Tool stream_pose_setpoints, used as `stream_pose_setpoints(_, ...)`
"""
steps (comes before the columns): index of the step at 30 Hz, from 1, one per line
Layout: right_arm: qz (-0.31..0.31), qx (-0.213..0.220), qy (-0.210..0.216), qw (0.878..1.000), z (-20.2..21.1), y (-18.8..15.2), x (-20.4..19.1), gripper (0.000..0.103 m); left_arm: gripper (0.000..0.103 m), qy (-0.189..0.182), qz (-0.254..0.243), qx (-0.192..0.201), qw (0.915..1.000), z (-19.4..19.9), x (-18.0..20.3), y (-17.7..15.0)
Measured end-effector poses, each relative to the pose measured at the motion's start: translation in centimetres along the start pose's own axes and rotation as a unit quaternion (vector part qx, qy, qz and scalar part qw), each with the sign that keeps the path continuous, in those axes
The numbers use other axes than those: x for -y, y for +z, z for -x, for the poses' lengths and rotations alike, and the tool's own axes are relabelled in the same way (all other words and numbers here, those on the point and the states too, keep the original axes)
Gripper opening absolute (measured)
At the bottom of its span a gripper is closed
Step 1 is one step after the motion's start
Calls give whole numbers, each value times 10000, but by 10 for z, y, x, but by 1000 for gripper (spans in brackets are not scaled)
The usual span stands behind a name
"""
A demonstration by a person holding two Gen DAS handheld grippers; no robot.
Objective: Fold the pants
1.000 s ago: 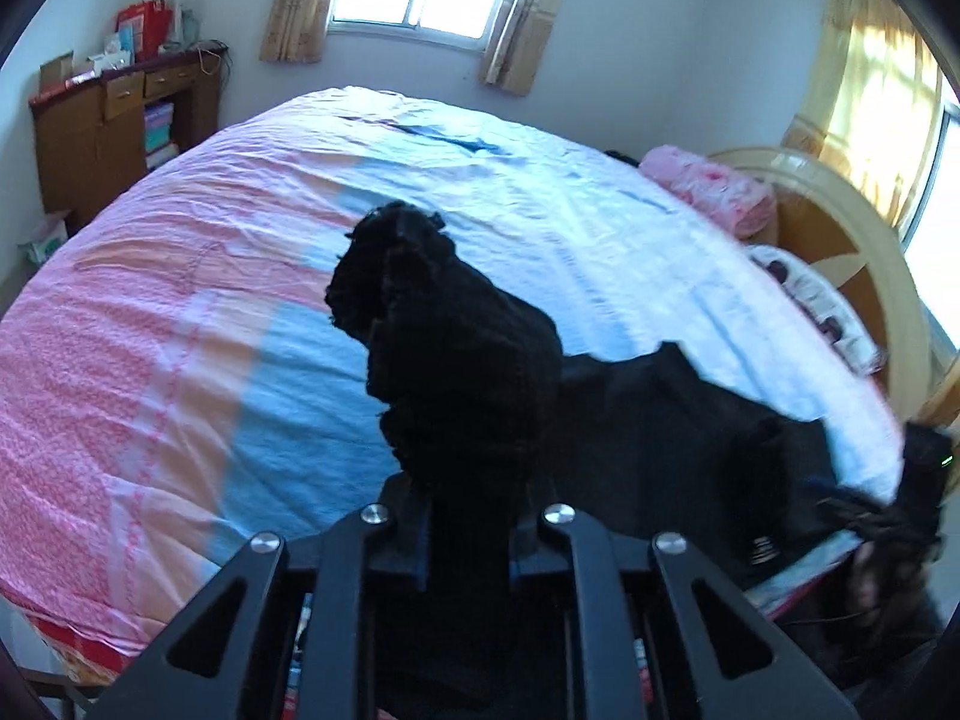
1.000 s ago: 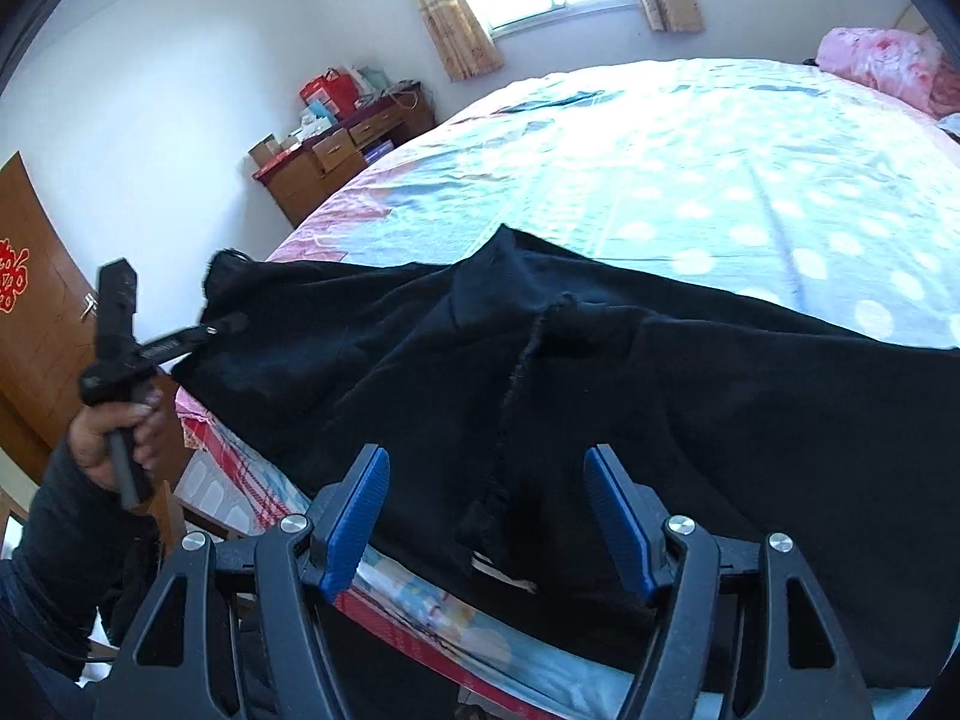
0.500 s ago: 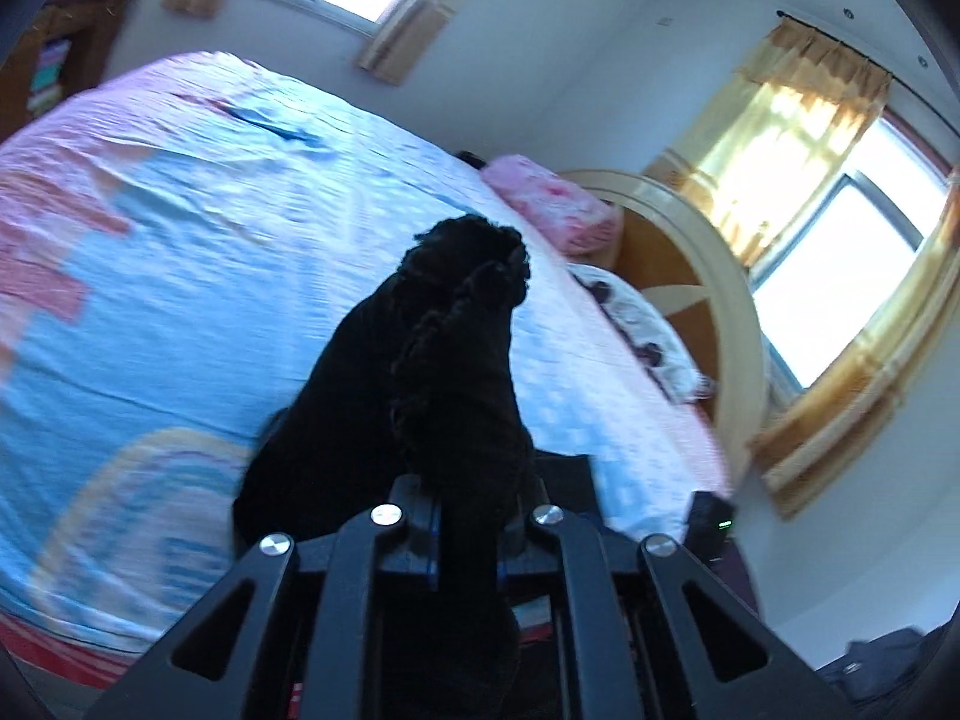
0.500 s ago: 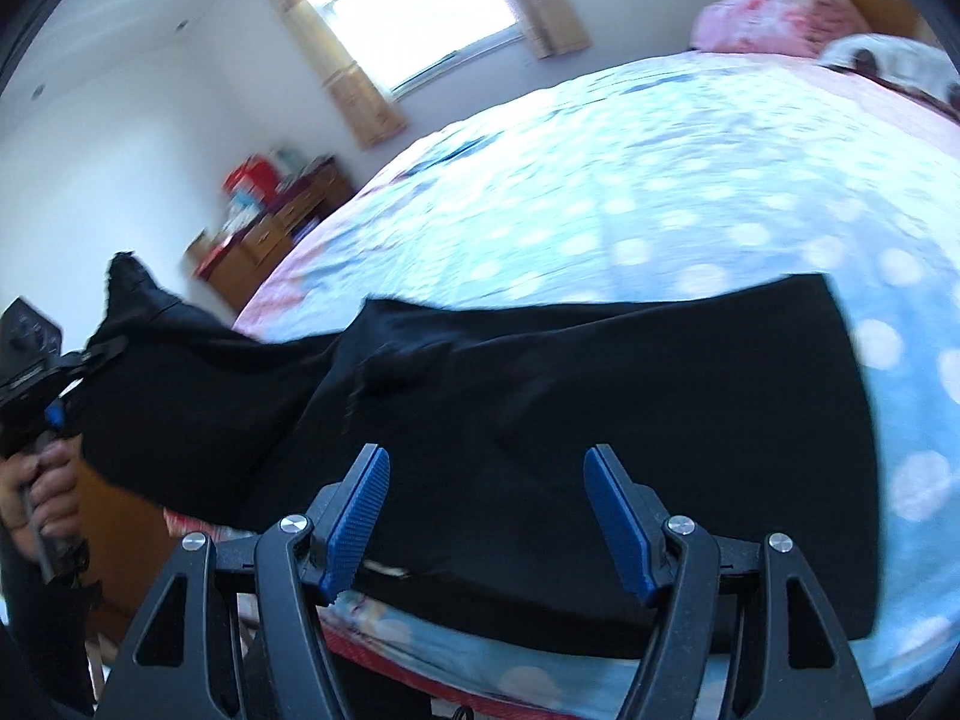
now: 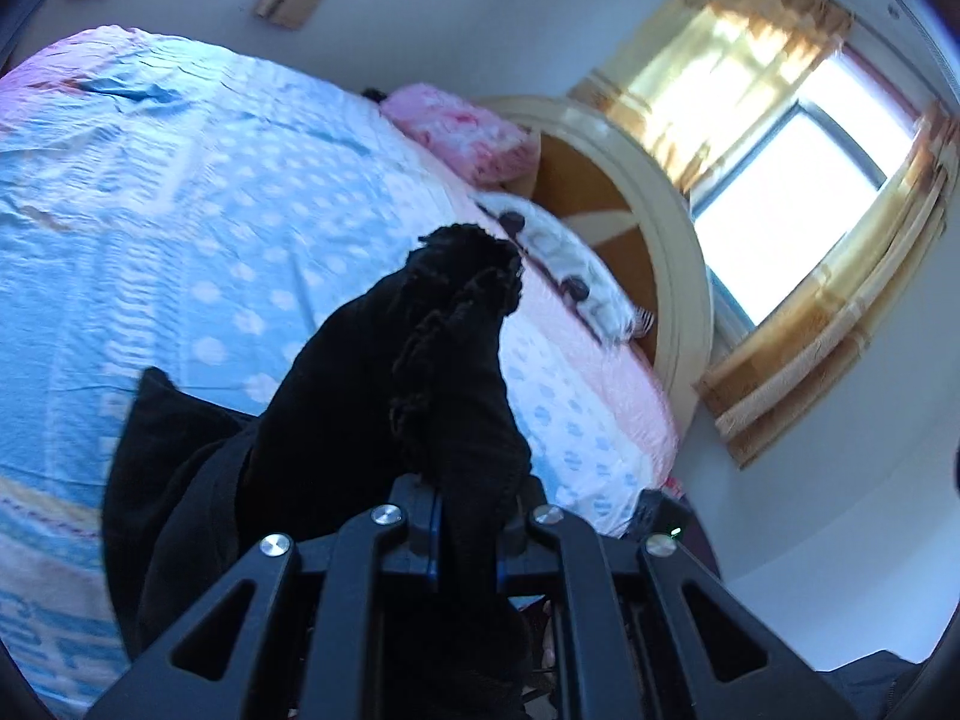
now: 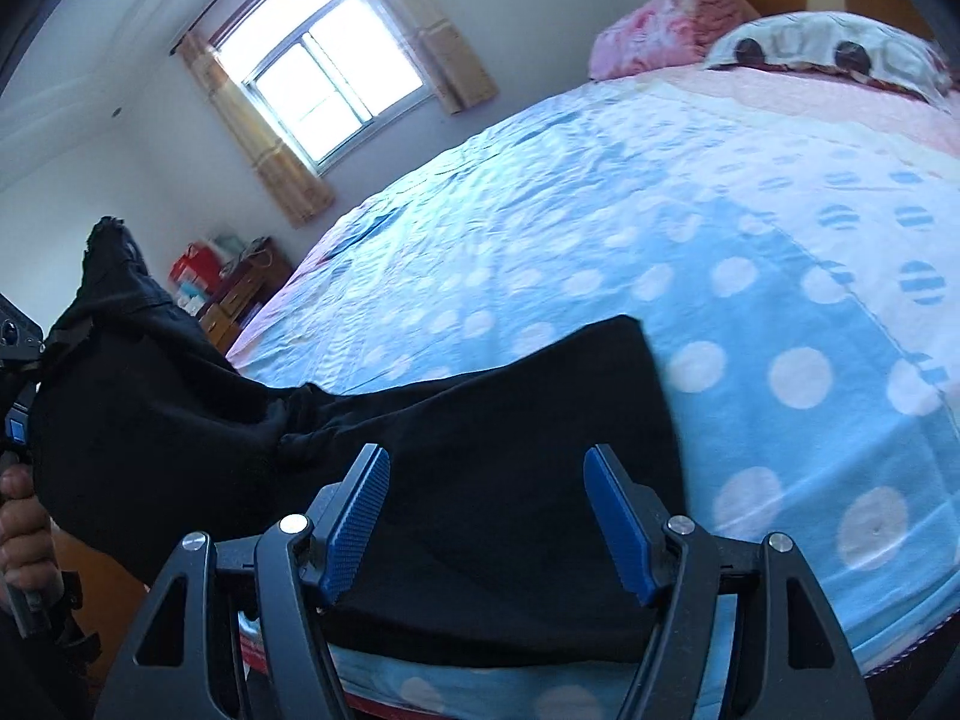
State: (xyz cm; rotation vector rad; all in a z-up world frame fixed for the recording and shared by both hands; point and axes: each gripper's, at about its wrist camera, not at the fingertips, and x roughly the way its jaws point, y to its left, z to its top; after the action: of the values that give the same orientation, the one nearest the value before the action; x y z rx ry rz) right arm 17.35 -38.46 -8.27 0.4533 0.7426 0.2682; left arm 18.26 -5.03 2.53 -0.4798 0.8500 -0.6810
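Observation:
Black pants [image 6: 492, 420] lie across the near edge of a bed with a blue dotted sheet [image 6: 600, 228]. One end is lifted off the bed at the left, bunched up in my left gripper [image 5: 467, 531], which is shut on the black cloth [image 5: 444, 372]. In the right wrist view that raised end [image 6: 120, 360] hangs beside a hand [image 6: 24, 540] on the left gripper's handle. My right gripper [image 6: 487, 519] hovers open just above the flat end of the pants, its blue pads [image 6: 354, 522] apart with nothing between them.
A pink pillow [image 6: 654, 24] and a white patterned pillow [image 6: 828, 54] lie by the round headboard [image 5: 660, 252]. A wooden dresser [image 6: 240, 294] stands past the bed's far corner. Curtained windows [image 6: 324, 72] are on two walls.
My left gripper has carried the pants end up and to the right, swinging toward the headboard. My right gripper has slid right along the pants to the flat end, rolling as it went.

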Motion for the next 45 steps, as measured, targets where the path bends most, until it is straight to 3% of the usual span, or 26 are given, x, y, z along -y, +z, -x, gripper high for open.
stream_pose_setpoints(11,-826,292,-314,9957,15,13,47,69,13,861,-534,-724,9922,-115,13,-20)
stream_pose_setpoints(17,-1077,384,-476,9923,19,16,61,69,20,1096,-633,-1093,9859,-161,19,-38)
stream_pose_setpoints(18,-1102,438,-506,9917,21,16,63,69,21,1132,-699,-1049,9855,-159,23,-39)
stream_pose_setpoints(21,-1162,592,-575,9898,28,18,68,69,38,845,-779,-923,9891,-146,27,-39)
stream_pose_setpoints(23,-1188,650,-567,9892,30,19,70,69,72,554,-674,-750,9934,-132,27,-38)
stream_pose_setpoints(25,-1150,660,-496,9899,29,18,68,69,91,537,-673,-560,9947,-118,32,-37)
stream_pose_setpoints(26,-1104,666,-488,9905,29,17,65,69,94,482,-733,-511,9948,-113,36,-36)
stream_pose_setpoints(29,-940,639,-508,9922,25,16,58,69,94,254,-900,-440,9946,-99,44,-36)
stream_pose_setpoints(31,-875,613,-509,9930,23,17,55,69,94,391,-1019,-366,9934,-93,42,-37)
stream_pose_setpoints(36,-45,440,-252,9987,25,14,23,69,94,1145,-1029,-88,9880,-72,1,-48)
stream_pose_setpoints(40,798,390,-152,9959,30,12,-10,69,94,1584,-854,129,9836,-49,-32,-59)
stream_pose_setpoints(42,1227,126,-173,9922,24,10,-26,69,94,1716,-823,199,9815,-41,-41,-63)
stream_pose_setpoints(45,1678,-605,-325,9834,1,4,-41,69,94,1791,-748,229,9807,-34,-54,-68)
